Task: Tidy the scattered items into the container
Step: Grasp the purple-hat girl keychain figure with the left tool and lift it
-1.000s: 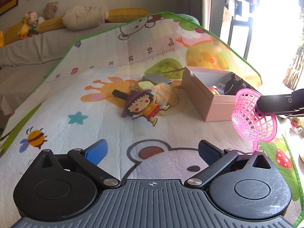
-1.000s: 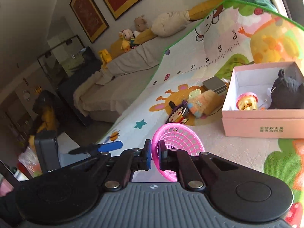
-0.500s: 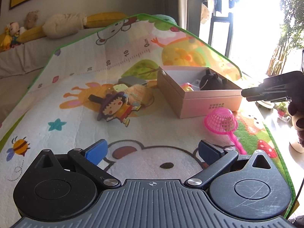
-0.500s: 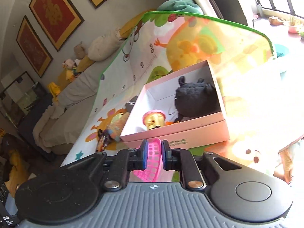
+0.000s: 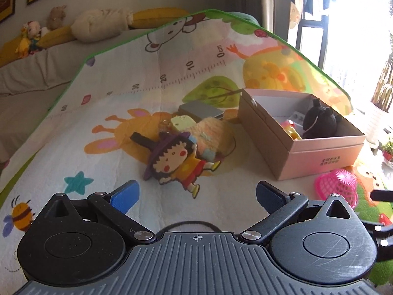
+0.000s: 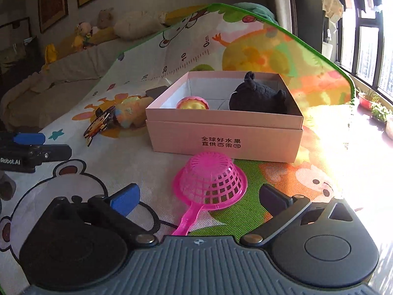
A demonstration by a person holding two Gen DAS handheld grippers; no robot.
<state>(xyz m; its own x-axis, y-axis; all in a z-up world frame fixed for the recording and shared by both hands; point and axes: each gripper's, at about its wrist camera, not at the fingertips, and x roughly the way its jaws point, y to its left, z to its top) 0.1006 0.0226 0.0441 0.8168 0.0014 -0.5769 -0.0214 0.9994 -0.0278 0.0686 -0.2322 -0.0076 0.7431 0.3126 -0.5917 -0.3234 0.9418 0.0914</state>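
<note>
A pink plastic strainer (image 6: 211, 179) lies bowl-down on the play mat, just in front of the pink cardboard box (image 6: 226, 142). My right gripper (image 6: 199, 196) hovers over its handle, jaws opening wide, pads off it. Inside the box sit a black plush (image 6: 260, 95) and a small pink-and-yellow toy (image 6: 192, 103). In the left wrist view my left gripper (image 5: 196, 191) stands open and empty, just short of a flat cartoon doll (image 5: 172, 159) in a purple hat. Behind the doll lie a fluffy orange toy (image 5: 211, 132), a yellow cheese charm (image 5: 181, 123) and a grey flat case (image 5: 200, 109).
The play mat (image 5: 73, 127) has a green border and ends in a drop on the right, past the box (image 5: 319, 152). A sofa with cushions and soft toys (image 5: 32, 34) runs along the far side. Bright sun from the window washes out the right.
My right gripper dropped toward the mat and let go of the strainer, which now rests bowl-down before the box. My left gripper has moved closer to the doll, still open.
</note>
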